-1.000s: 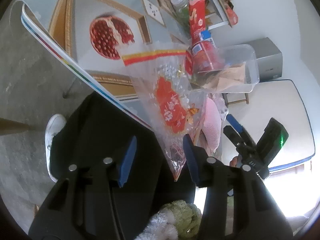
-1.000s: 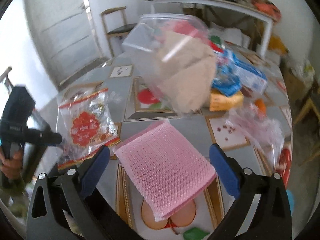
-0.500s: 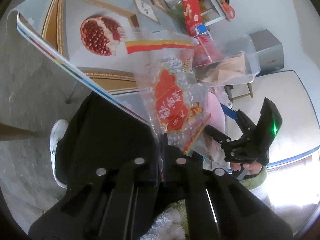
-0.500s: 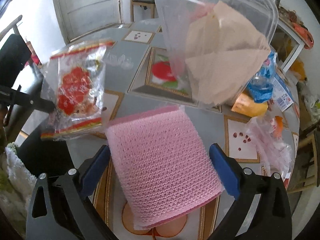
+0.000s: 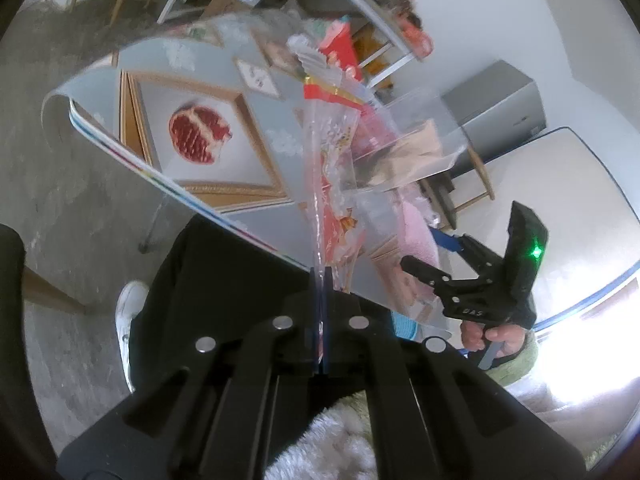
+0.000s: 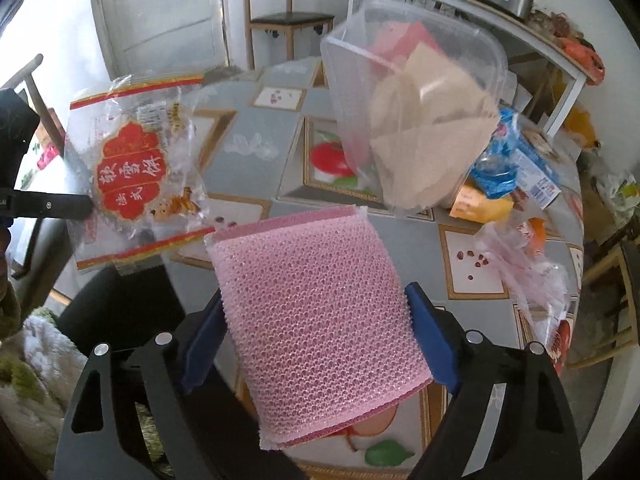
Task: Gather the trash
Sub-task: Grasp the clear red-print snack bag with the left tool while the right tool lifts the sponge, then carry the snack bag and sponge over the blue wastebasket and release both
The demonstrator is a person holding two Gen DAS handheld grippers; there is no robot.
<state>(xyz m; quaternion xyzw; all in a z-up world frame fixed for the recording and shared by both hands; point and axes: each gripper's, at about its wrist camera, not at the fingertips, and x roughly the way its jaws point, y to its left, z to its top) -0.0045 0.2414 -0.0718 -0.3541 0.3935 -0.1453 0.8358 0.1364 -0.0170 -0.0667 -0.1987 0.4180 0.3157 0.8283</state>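
My left gripper is shut on the edge of a clear snack wrapper with a red label, held up above the table edge; it also shows in the right wrist view. My right gripper has its blue pads on both sides of a pink bubble-wrap pouch, which it holds over the table. The right gripper also shows in the left wrist view. A clear plastic tub with brown paper in it appears tilted, behind the pouch.
The table has a grey fruit-print cloth. Blue and orange packets and a crumpled clear bag lie at the right. A wooden chair and a white shelf table stand behind.
My left gripper closed on the wrapper and lifted it off the table. My right gripper moved in around the pink pouch and closed on its sides.
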